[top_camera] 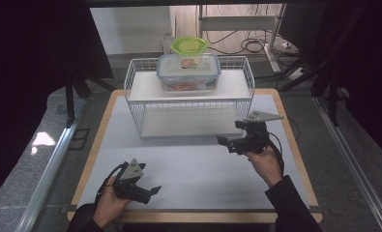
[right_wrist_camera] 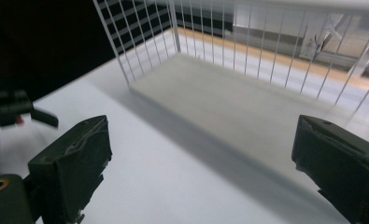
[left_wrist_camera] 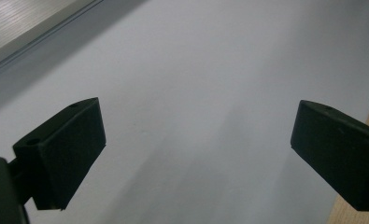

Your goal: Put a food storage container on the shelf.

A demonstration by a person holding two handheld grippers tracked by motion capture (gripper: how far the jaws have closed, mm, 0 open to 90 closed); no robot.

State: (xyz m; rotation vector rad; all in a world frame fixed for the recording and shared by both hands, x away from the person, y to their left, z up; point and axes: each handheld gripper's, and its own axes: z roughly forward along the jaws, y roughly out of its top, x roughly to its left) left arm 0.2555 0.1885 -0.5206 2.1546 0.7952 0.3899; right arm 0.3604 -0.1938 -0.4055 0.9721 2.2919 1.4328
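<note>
At centre right, the right gripper point(top_camera: 226, 141) is hovering with jaws wide apart and empty, facing the white wire two-tier rack point(top_camera: 140, 108), upper centre. The left gripper point(top_camera: 151, 191), lower left, is gaping empty too.

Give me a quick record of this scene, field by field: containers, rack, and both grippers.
rack: white wire shelf rack at the table's far middle
top shelf: clear lidded food container, green-lidded container behind it
lower shelf: bare
left gripper: open, holding nothing, low over the table
right gripper: open, holding nothing, facing the lower shelf
</note>
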